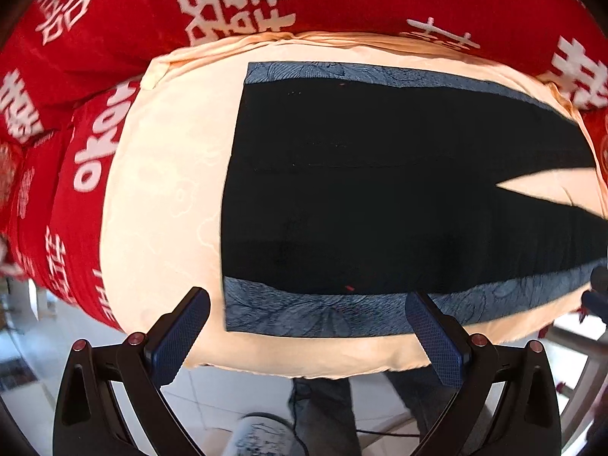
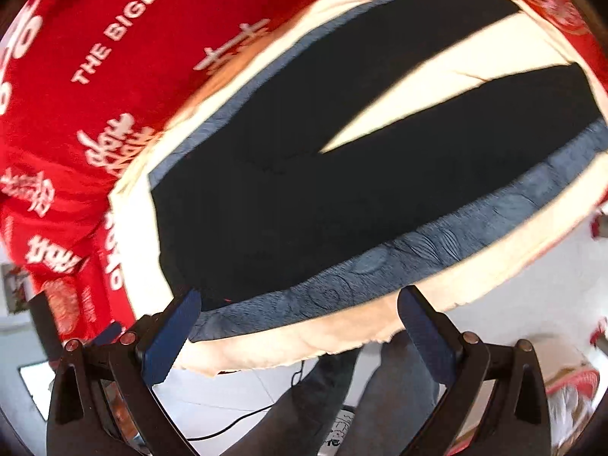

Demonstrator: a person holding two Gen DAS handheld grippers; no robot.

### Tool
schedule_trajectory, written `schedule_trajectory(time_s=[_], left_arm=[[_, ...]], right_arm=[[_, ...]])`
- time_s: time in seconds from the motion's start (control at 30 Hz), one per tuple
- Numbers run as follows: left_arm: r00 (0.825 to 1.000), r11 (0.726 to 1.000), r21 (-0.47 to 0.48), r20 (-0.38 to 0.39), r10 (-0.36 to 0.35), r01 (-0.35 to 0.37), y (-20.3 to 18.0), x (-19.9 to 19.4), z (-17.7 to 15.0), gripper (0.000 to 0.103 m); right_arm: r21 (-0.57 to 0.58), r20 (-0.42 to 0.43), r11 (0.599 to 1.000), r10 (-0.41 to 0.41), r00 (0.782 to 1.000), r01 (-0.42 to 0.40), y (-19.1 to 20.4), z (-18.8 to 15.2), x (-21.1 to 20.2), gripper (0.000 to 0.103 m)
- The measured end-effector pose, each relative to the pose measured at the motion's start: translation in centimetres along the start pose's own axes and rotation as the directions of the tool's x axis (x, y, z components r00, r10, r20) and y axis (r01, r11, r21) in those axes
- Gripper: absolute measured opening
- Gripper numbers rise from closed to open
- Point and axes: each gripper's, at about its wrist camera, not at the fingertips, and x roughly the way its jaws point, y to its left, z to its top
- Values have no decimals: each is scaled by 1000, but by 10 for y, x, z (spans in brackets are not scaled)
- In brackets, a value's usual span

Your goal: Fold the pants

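Bedding in red with white lettering (image 1: pixel 125 11) fills the far background, and over it lies one cream cloth (image 1: pixel 163 197), seemingly spread as a clean, smooth base for folding. On that cloth rests one pair of dark pants (image 1: pixel 380 174), laid flat with its two legs parted in a narrow V toward the right; a blue patterned stripe (image 1: pixel 323 315) runs down each outer side, two in all. Flat like this, the pants look ready for a first fold, which has not begun. Two grippers hang at the near edge of the cloth, likely poised to take the near side seam: the left gripper (image 1: pixel 307 338) and the right gripper (image 2: pixel 300 338) both show jaws spread wide, holding nothing. The person's two trousered legs (image 2: pixel 380 387) stand below.
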Motion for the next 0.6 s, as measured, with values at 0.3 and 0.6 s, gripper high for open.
schedule_trajectory(time_s=[0.3, 0.6], left_arm=[[996, 959, -268, -3, -93, 88, 12, 45, -30, 103], [974, 920, -322, 32, -226, 224, 43, 87, -72, 103]], right_arm=[[-103, -179, 972, 189, 966, -209, -25, 9, 46, 103], [19, -337, 926, 360, 870, -376, -36, -43, 129, 102]])
